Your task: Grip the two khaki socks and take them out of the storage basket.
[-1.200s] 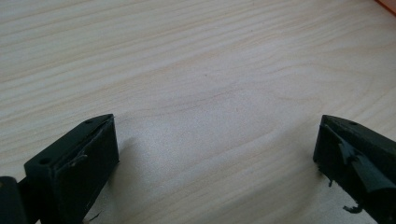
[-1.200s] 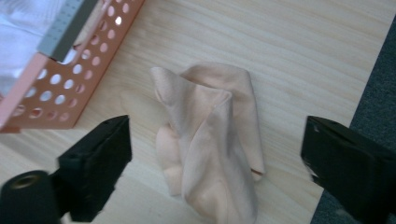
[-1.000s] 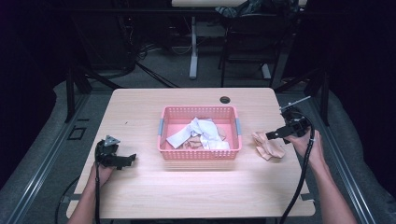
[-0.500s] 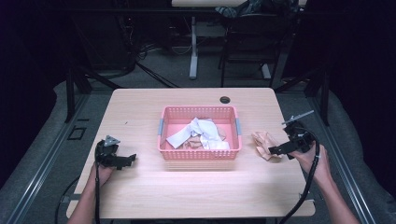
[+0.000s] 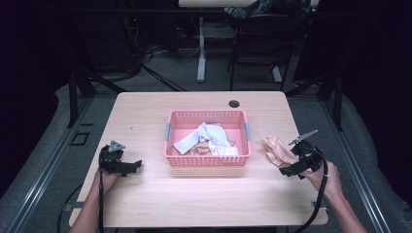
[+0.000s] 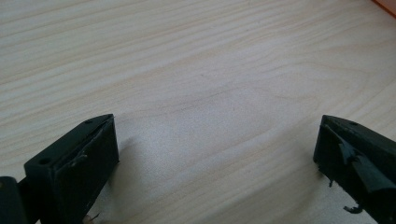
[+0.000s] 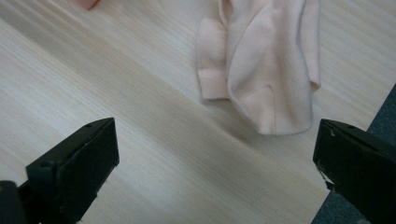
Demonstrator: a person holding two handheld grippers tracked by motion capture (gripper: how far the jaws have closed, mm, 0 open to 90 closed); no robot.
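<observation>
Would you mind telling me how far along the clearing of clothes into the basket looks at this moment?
Partly done, it seems: white and peach cloths already lie in the pink basket. Nothing is in hand; the right gripper hangs open just short of the peach garment, which lies on the table by the right edge, outside the basket. The left gripper rests open over bare wood. That garment looks like what is left.

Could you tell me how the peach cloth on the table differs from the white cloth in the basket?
The peach cloth lies on the bare table right of the pink basket; the white cloth sits inside that basket. The peach one lies alone, while the white one rests on other cloths. The open right gripper is beside the peach one, away from the white one. Both are crumpled.
</observation>
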